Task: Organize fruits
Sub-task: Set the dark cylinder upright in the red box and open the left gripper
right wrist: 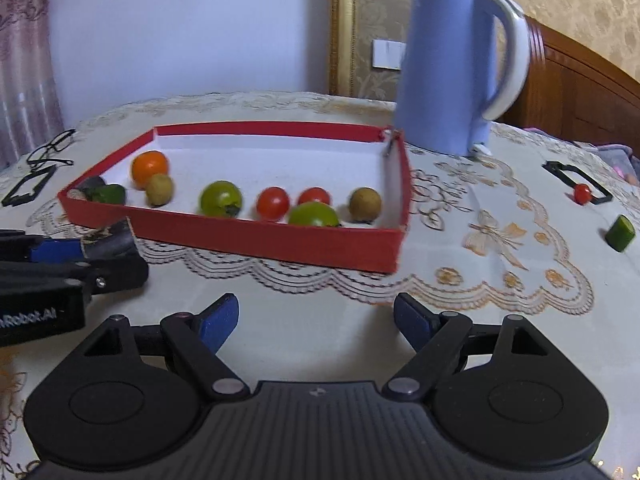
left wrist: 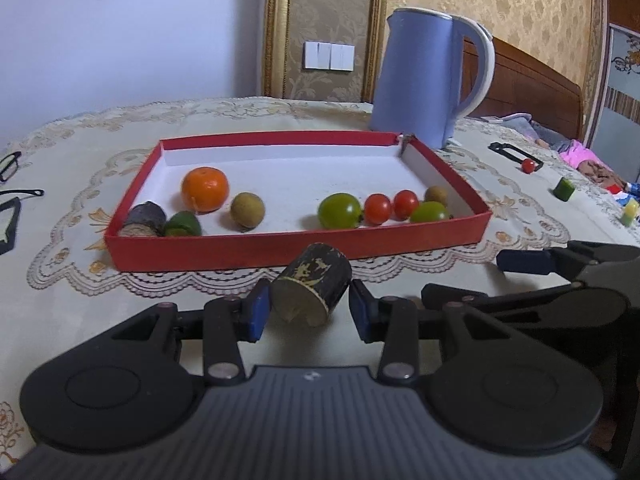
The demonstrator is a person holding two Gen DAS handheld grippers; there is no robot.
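My left gripper (left wrist: 310,312) is shut on a short dark cylinder of fruit with a pale cut end (left wrist: 314,280), held just in front of the red tray's near wall (left wrist: 296,242). In the tray lie an orange (left wrist: 205,189), a brown round fruit (left wrist: 247,210), a green tomato (left wrist: 339,211), two red cherry tomatoes (left wrist: 377,209), another dark cylinder (left wrist: 144,220) and a green piece (left wrist: 183,224). My right gripper (right wrist: 316,320) stands open over the tablecloth, right of the left one, with nothing between its fingers. The tray (right wrist: 260,240) lies ahead of it.
A blue kettle (left wrist: 424,76) stands behind the tray's right corner. On the cloth to the right lie a red cherry tomato (right wrist: 582,193) against a black frame, a green piece (right wrist: 620,233) and a yellow piece (left wrist: 629,216). Glasses (right wrist: 52,146) lie at the far left.
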